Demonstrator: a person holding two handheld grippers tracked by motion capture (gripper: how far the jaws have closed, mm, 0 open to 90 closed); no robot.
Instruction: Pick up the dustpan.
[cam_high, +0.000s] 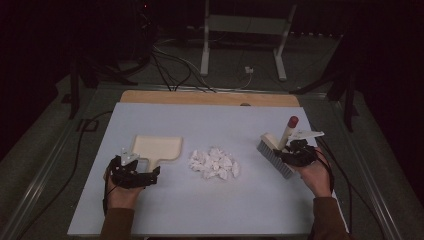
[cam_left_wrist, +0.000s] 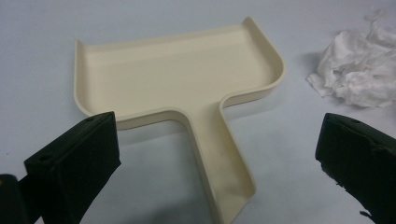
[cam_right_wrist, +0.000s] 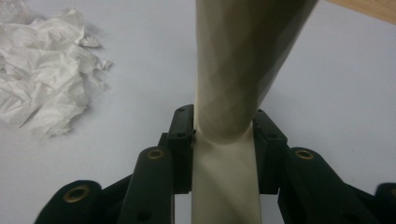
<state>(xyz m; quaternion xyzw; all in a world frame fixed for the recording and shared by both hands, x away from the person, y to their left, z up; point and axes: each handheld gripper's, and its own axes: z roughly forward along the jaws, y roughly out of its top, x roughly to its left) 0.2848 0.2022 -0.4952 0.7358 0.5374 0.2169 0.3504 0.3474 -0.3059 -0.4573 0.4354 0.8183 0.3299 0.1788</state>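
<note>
A cream dustpan (cam_high: 156, 148) lies flat on the pale table, its handle pointing toward the person. My left gripper (cam_high: 145, 176) hovers open just short of that handle; in the left gripper view the dustpan (cam_left_wrist: 182, 88) lies ahead with its handle between the wide-apart jaws. A pile of crumpled white paper (cam_high: 214, 163) sits mid-table. My right gripper (cam_high: 287, 149) is shut on the cream handle of a brush (cam_high: 276, 150) with grey bristles and a red tip, right of the pile. In the right gripper view the brush handle (cam_right_wrist: 231, 93) is clamped between the pads, the paper (cam_right_wrist: 42, 93) at left.
The table (cam_high: 200, 210) has a wooden strip (cam_high: 210, 98) along its far edge. Cables trail off both sides, and a white stand (cam_high: 245, 30) rests on the floor beyond the table.
</note>
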